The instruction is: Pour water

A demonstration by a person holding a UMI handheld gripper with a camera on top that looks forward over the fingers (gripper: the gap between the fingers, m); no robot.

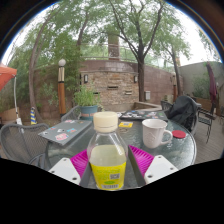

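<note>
Bottle's [107, 152] base cut off — label (yellow) seemingly unreadable.

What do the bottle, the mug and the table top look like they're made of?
The bottle, standing between the open jaws of the gripper, looks like clear plastic: you see through it, with a pale cap and yellow label. The mug seems glazed white ceramic, smooth and opaque. The table top is probably glass; it reflects and shows through.

Between the fingers: filled by the bottle [107, 152].
Ahead right: blocked by the white mug [155, 132], a red lid [179, 133] beyond it.
Ahead left: open glass table [40, 148]; a book [66, 131] lies flat.
</note>
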